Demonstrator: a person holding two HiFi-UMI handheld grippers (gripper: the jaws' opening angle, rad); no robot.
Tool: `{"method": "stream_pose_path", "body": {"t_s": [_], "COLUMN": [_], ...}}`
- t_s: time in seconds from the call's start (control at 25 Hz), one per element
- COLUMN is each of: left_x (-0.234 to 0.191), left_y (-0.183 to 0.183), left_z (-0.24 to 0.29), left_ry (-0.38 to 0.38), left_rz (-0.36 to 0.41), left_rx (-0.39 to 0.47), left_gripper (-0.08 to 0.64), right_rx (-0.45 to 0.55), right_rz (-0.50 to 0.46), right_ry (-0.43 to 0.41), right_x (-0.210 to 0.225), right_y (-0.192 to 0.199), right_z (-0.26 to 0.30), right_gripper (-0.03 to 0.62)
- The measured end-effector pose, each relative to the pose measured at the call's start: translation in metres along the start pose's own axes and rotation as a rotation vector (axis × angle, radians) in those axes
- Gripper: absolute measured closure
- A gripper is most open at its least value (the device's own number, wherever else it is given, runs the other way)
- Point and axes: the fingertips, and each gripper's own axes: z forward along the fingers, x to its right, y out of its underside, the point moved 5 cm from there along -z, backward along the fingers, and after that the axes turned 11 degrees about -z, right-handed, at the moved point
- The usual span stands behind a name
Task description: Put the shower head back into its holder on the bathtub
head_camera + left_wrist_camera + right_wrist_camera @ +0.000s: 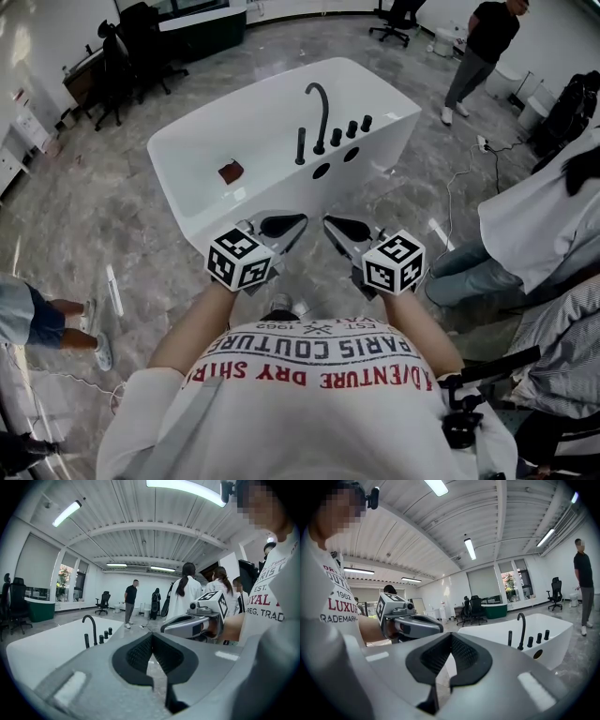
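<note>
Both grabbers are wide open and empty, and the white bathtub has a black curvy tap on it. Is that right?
Not quite. The left gripper and the right gripper are shut, not wide open: each gripper view shows its jaws closed together with nothing between them. The rest holds: the white bathtub has a black curved tap.

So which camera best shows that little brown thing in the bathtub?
The head view: looking down, it shows the brown object lying inside the bathtub. Both gripper views look roughly level across the tub's rim, so neither shows it.
</note>
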Motion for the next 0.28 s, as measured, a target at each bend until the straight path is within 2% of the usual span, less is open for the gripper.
{"method": "stream_pose_path", "body": {"t_s": [0.28], "left_x": [0.0037], "left_y": [0.0021], "left_z": [0.0061], "left_ry": [0.001], "left_rz": [-0.007], "left_rx": [-0.003], "left_gripper": [0.558], "right_rx": [0.011], "right_rz": [0.009], "right_ry": [-0.021], "right_x": [-0.0023], "right_y": [-0.0001], "right_z": [-0.0046], "right_gripper": [0.592]}}
